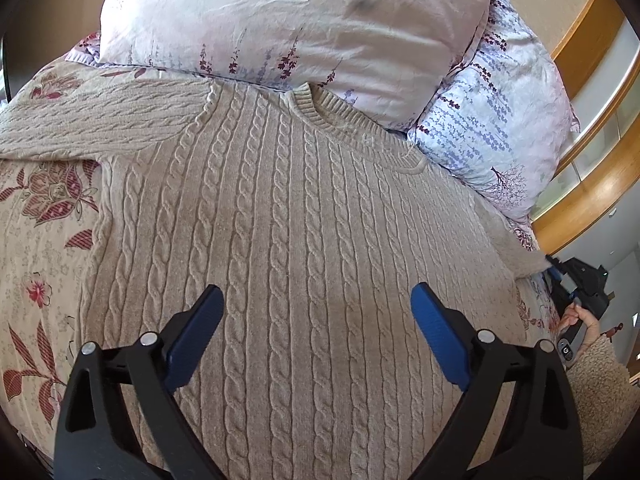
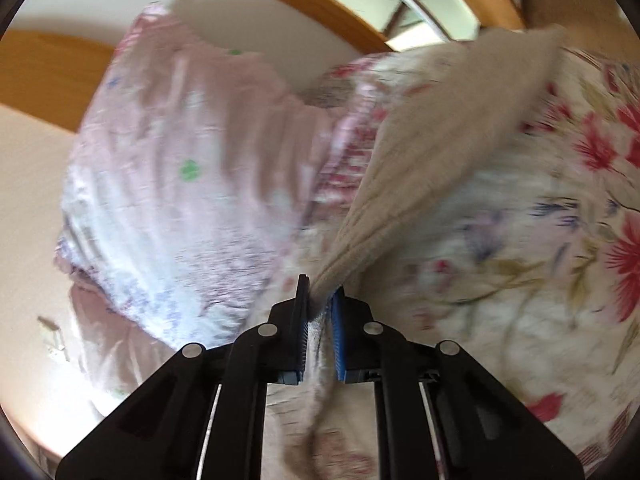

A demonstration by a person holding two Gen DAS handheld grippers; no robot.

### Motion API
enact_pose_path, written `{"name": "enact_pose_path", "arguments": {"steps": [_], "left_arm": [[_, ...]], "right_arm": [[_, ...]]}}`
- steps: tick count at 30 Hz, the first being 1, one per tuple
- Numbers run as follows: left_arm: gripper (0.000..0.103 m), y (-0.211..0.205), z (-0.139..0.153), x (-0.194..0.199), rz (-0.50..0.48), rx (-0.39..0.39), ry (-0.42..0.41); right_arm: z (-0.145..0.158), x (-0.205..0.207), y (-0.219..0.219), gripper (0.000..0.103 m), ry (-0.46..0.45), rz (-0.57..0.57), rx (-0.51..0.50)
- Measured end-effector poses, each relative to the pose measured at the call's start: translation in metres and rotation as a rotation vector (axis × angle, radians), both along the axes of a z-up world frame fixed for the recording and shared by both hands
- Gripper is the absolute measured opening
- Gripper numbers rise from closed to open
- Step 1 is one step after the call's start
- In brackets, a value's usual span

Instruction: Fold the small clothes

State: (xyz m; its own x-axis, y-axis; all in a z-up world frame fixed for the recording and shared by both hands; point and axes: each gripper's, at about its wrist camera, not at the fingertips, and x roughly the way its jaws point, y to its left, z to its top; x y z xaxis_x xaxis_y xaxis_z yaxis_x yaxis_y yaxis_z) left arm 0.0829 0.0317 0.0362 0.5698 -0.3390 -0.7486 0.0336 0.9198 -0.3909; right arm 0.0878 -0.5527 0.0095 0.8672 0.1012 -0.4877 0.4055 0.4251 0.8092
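A beige cable-knit sweater (image 1: 296, 220) lies flat, front up, on a floral bedspread (image 1: 36, 248), its collar toward the pillows and its left sleeve stretched out to the left. My left gripper (image 1: 316, 300) is open and empty, hovering above the sweater's lower body. My right gripper (image 2: 320, 292) is shut on the end of the sweater's right sleeve (image 2: 440, 152), which stretches away from the jaws over the bedspread. The right wrist view is motion-blurred. The right gripper also shows in the left wrist view (image 1: 576, 284) at the bed's right edge.
Two floral pillows (image 1: 296, 24) (image 1: 500, 128) lie at the head of the bed, just beyond the collar. A wooden-framed mirror or cabinet (image 1: 592, 184) stands to the right. The pink pillow (image 2: 180, 184) also fills the left of the right wrist view.
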Motion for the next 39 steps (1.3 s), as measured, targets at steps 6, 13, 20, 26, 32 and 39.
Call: {"name": "enact_pose_path", "arguments": {"steps": [6,13,20,26,32,39], "left_arm": [[0.094,0.002,0.001,0.000,-0.005,-0.013,0.001],[0.094,0.006,0.000,-0.002,0.000,-0.029,0.001],[0.094,0.008,0.000,-0.004,-0.004,-0.040,0.005],[0.094,0.011,0.001,-0.006,-0.016,-0.033,0.003],[0.094,0.018,-0.003,-0.004,-0.011,-0.038,0.020],[0.094,0.013,-0.002,0.004,-0.043,-0.042,0.011]], "right_arm": [[0.035,0.010,0.038,0.011,-0.135,0.111,-0.022],[0.061,0.029,0.117,0.011,-0.231,0.308,-0.012],[0.024,0.053,0.213,0.011,-0.087,0.507,0.006],[-0.016,0.061,0.246,0.016,0.108,0.563,0.005],[0.000,0.054,0.221,0.043,0.060,0.489,0.018],[-0.009,0.037,0.159,0.043,0.072,0.264,0.106]]}}
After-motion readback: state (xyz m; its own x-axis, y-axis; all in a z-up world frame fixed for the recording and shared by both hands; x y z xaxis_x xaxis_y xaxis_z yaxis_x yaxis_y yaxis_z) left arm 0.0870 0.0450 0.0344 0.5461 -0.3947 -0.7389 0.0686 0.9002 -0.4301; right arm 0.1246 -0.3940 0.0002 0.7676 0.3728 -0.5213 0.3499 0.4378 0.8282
